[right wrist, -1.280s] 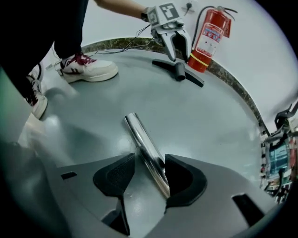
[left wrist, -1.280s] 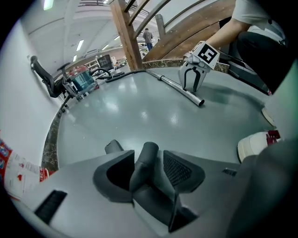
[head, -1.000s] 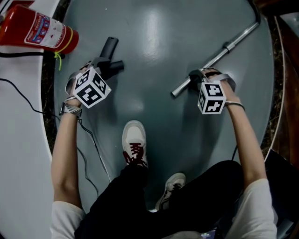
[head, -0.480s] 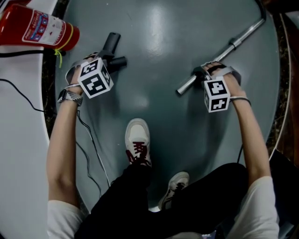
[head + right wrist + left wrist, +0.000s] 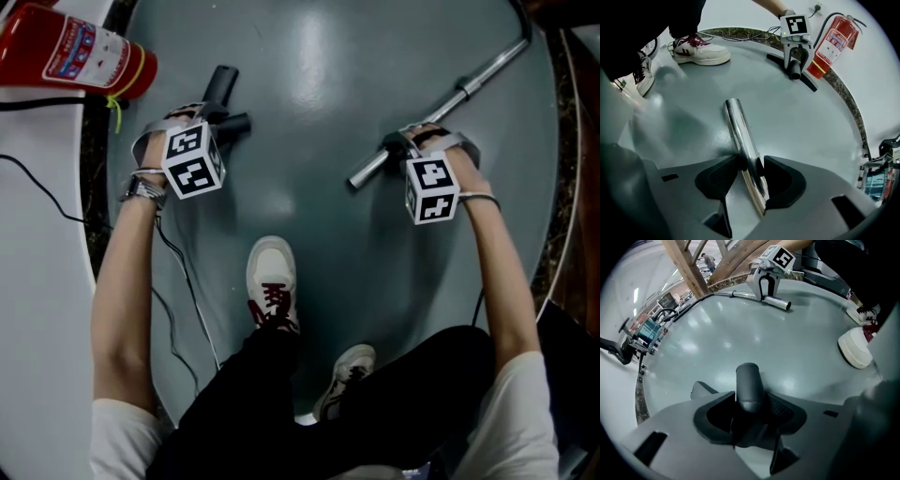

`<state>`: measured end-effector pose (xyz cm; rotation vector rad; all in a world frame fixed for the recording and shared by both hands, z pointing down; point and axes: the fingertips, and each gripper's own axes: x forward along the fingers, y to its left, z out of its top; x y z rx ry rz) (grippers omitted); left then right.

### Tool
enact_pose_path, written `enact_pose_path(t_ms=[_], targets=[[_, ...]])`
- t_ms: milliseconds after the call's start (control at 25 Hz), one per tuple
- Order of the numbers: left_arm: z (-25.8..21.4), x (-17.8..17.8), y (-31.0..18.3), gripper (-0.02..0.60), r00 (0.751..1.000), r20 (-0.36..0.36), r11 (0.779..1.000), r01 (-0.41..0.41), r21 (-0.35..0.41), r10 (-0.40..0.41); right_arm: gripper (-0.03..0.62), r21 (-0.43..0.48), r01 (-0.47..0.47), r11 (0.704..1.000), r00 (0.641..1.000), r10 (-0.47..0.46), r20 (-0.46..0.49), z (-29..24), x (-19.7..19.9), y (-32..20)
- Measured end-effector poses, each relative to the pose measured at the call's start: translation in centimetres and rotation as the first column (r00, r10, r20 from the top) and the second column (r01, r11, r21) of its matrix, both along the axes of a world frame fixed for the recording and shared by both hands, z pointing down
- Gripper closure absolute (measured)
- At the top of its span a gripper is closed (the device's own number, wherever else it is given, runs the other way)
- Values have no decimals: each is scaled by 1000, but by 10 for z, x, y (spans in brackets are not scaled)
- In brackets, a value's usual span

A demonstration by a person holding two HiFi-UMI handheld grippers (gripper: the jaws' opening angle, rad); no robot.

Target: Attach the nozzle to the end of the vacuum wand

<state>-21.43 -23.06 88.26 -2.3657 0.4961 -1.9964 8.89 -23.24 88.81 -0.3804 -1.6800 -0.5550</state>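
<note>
Jaws of the left gripper point(image 5: 751, 408) have just been closing, pads touching the nozzle point(image 5: 747, 380) on the floor point(image 5: 309, 112). The right gripper point(image 5: 750, 171) is likewise pinching the wand point(image 5: 736, 122) near its free end. Wand is running away rightward, nozzle lying well apart to its left.
</note>
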Motion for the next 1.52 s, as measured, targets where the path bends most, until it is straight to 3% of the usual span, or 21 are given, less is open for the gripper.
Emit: enact_pose_path(t_ms=[80,240,440,640,960,1200,1520], targets=[[-7,8,3,383,996,-75,999,46,-29,-48,407,1,2,1000,1000,-2,23,-5,-8,0],[-32,33,11,387,961,-243,988,113,-105,-135,414,17,26,1000,999,-27,42,-10,-23,0],[-37,53,36,387,936,-324,985,94,-144,-137,421,46,33,998,994,-38,104,-29,-50,-5],[-35,71,60,385,929,-343,982,88,-168,-142,419,48,-13,999,974,2,227,-52,-81,-8],[-36,83,72,385,940,-315,980,76,-185,-132,418,59,-60,996,949,39,313,-77,-112,-17],[-42,95,68,385,908,-376,973,115,-202,-185,418,64,-69,996,942,44,332,-80,-122,-24],[-46,106,63,386,893,-398,969,134,-208,-209,418,66,-71,995,943,45,330,-79,-126,-27]])
